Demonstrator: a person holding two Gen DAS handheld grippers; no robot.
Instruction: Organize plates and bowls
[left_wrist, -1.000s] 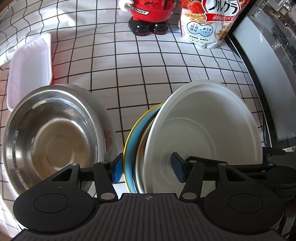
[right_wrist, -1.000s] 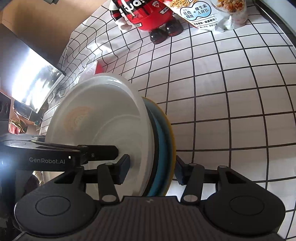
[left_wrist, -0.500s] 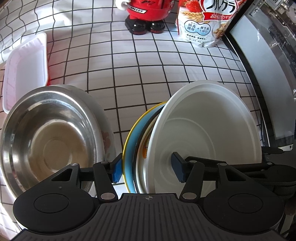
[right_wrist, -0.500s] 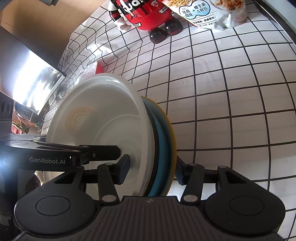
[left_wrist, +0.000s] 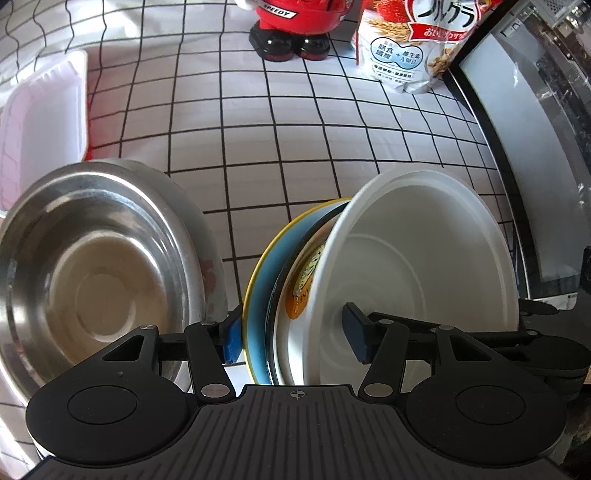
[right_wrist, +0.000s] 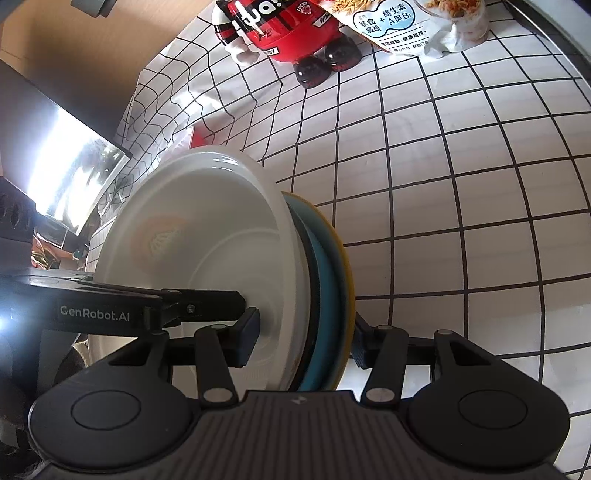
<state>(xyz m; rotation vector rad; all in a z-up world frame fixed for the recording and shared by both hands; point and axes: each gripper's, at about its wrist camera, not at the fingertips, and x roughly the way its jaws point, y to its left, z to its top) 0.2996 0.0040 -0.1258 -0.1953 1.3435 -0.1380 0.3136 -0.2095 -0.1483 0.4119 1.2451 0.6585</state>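
1. Left gripper (left_wrist: 293, 339): jaws part-way closed around a stack of dishes held on edge. The blue left pad touches the outer face of the blue plate with yellow rim (left_wrist: 258, 295); the right pad lies against the inside of the white bowl (left_wrist: 424, 266).
2. Right gripper (right_wrist: 303, 334): it grips the same stack from the opposite side. Its left pad presses into the white bowl (right_wrist: 207, 251); its right pad sits behind the yellow-rimmed plate (right_wrist: 332, 280). Jaws closed as far as the stack allows.
3. Stack order, left wrist view: yellow-rimmed blue plate outermost, then a dark-rimmed dish (left_wrist: 279, 288), then a white dish with an orange printed motif (left_wrist: 303, 291), then the white bowl.
4. The stack stands upright above the grid-patterned tablecloth (left_wrist: 258, 147); whether its lower edge touches the cloth cannot be told.
5. A stainless steel bowl (left_wrist: 96, 280) sits just left of the stack, tilted toward the camera, apart from the blue plate.
6. Background: white plastic tray (left_wrist: 40, 122) at far left; red figurine (left_wrist: 291, 33) and cereal bag (left_wrist: 410, 48) at the far edge, side by side.
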